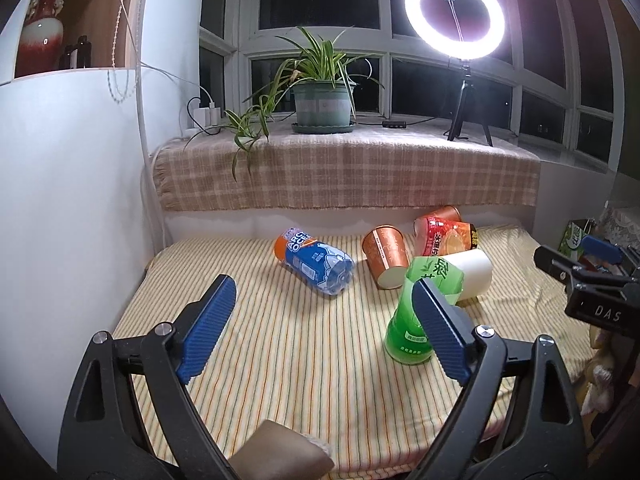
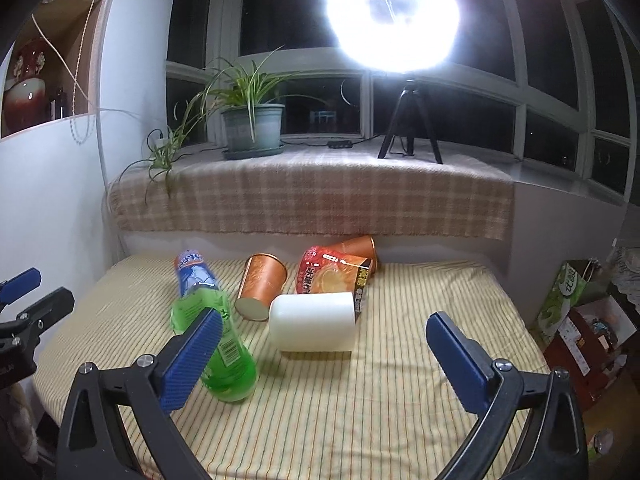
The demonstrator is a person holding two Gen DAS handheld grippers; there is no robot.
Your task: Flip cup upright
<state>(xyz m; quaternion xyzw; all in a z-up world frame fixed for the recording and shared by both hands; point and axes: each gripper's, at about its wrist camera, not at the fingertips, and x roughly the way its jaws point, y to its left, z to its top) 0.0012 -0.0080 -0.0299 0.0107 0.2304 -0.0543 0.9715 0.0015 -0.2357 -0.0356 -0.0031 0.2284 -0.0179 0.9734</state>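
**Both tongs wide and empty over a bed of toppled cups**

The left tongs [image 1: 324,320] hang above the near part of the striped bed [image 1: 280,344], spread wide, with nothing between their blue pads [image 1: 208,328]. Their right-hand pad crosses in front of the green bottle [image 1: 408,320] in the left wrist view, but I cannot tell whether it touches; it looks like mere overlap. The right tongs [image 2: 324,356] are likewise wide and empty, aimed toward the white cup [image 2: 312,322], which lies on its side near the middle of the bed, just ahead of the gap between the fingers. That line-up suggests the white cup is the likely first target, though no grip has begun.

Beyond it, the orange cup [image 2: 262,284] lies tipped with its base toward the camera, and the red printed cup [image 2: 332,276] lies beside it, touching or nearly touching the white one. Another orange cup [image 2: 358,246] rests behind, against the bed's far edge. The blue bottle [image 1: 316,262] lies toward the far left, apart from the cups.

Everything lies flat, so nothing is yet upright. The soft bedding may let a righted cup wobble. On the sill behind stand a potted plant [image 1: 322,100] and a ring light [image 1: 454,14].
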